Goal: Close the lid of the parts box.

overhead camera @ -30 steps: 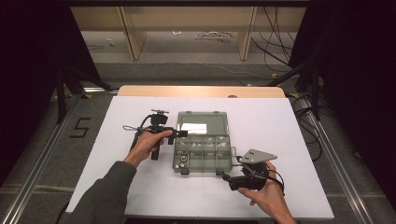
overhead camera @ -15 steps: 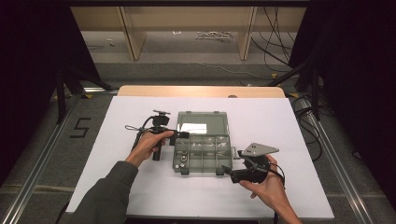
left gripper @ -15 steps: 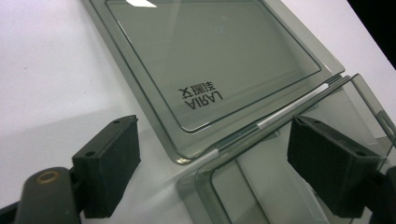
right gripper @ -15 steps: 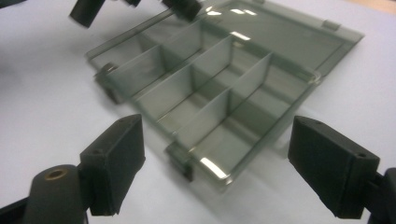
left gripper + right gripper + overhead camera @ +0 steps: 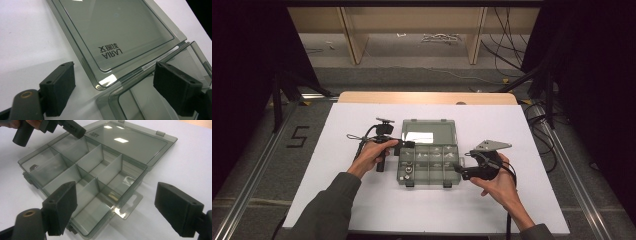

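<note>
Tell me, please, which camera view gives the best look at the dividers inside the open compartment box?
The right gripper view: it looks across the compartment box from close by, so each divider stands out. The high view shows the whole box small, its dividers faint. The left gripper view catches mostly the open lid and one tray corner.

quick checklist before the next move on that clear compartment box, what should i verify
1. Lid of the smoky clear plastic compartment box lies fully open and flat on the table: ok.
2. Left gripper jaws open at the box's hinge corner, nothing between them: ok.
3. Right gripper jaws open, facing the box's hang-tab end, not yet touching it: ok.
4. Small metal part sits in a far corner compartment; other small pieces show in the high view: ok, exact count cannot tell.
5. White table top around the box free of loose obstacles: ok.
6. Box steadied against sliding: not ok, neither gripper grips it.
</note>
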Demonstrator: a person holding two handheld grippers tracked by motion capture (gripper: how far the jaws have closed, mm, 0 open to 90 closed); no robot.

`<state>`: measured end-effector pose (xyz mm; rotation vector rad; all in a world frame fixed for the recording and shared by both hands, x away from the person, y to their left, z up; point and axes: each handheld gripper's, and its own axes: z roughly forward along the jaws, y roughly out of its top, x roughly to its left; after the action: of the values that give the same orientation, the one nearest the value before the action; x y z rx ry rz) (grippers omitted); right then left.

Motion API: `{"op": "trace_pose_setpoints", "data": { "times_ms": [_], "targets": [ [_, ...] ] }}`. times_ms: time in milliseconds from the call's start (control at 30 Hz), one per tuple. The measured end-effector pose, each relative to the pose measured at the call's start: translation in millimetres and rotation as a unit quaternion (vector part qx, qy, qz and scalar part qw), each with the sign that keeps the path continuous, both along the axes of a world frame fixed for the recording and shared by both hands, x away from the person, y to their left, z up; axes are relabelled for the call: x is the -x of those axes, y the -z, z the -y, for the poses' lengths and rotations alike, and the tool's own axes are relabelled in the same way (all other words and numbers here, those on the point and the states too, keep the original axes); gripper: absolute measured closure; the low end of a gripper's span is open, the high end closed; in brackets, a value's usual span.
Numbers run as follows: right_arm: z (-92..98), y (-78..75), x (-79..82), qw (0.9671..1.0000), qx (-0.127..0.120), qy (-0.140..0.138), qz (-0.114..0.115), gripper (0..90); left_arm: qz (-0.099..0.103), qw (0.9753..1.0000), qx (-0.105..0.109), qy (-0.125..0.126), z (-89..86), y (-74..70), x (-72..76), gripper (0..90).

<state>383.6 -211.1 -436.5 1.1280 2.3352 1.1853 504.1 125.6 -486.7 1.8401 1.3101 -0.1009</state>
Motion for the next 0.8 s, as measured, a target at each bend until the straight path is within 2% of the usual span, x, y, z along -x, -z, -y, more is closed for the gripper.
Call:
{"op": "trace_pose_setpoints", "data": {
  "times_ms": [333,467,600,733,800],
  "targets": [
    [-4.3,4.2,-13.6,1.0000,0.006,0.003,-0.006,19.3,-0.013,0.9999,0.010,-0.004,-1.8,1.2,-2.6,16.2],
    [-6.0,4.6,-17.3,0.9999,0.005,0.002,-0.011,19.3,-0.013,0.9999,0.007,-0.002,-1.8,0.8,-2.8,16.6],
    [-6.1,5.4,-18.4,0.9999,0.004,0.008,-0.012,19.3,-0.018,0.9997,0.012,-0.007,-2.7,1.1,-4.0,16.7],
    [-4.8,5.2,-19.6,0.9999,0.004,0.001,-0.012,19.4,-0.021,0.9994,0.027,-0.008,-4.3,2.4,-6.6,16.5],
    [-4.6,5.4,-19.8,0.9999,0.002,0.002,-0.010,19.5,-0.022,0.9993,0.028,-0.012,-4.2,2.3,-7.0,16.5]
  ]
}}
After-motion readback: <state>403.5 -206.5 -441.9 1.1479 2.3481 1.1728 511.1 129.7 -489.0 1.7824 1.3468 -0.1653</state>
